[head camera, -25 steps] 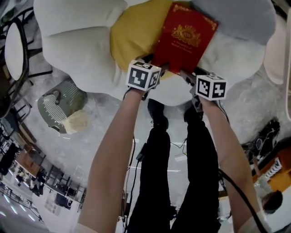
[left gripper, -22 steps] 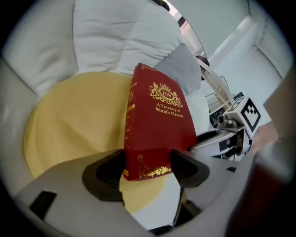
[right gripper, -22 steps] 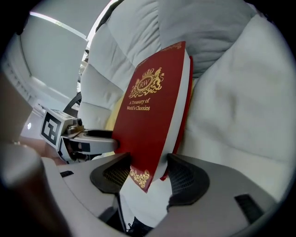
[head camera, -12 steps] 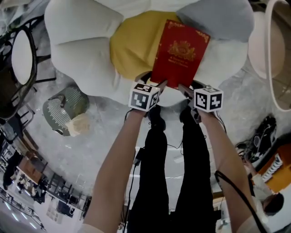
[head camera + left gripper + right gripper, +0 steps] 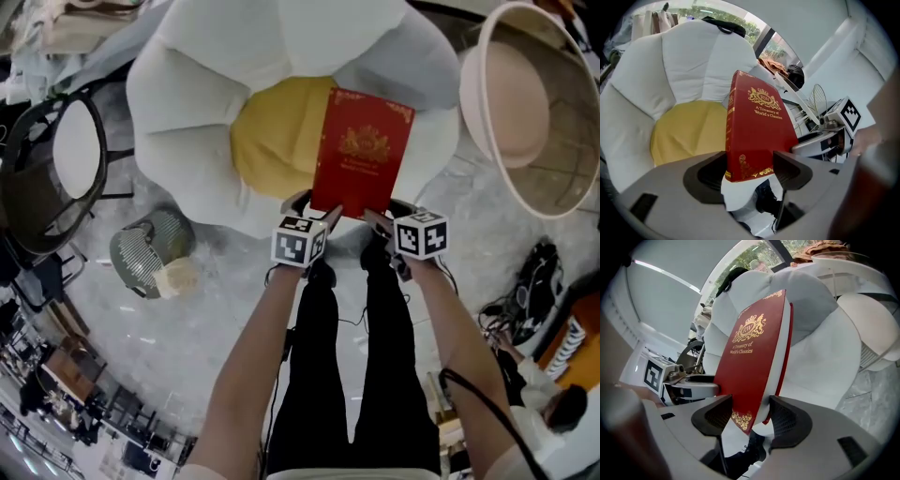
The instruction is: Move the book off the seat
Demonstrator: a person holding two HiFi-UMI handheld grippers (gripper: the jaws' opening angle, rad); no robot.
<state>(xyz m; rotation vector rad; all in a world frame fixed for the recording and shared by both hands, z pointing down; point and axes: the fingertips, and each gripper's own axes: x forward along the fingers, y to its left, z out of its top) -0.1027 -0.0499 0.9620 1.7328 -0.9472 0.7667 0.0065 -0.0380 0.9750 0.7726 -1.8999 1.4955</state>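
Jaws of the left gripper pinch one lower corner of the red hardback book with gold lettering; the right gripper clamps the other. The book is raised steeply at the front edge of the white petal-shaped cushioned seat, before its yellow centre. A pale pink round wicker chair stands near on the right. A black-framed chair with a white round pad and a green ribbed object on the glossy floor lie left.
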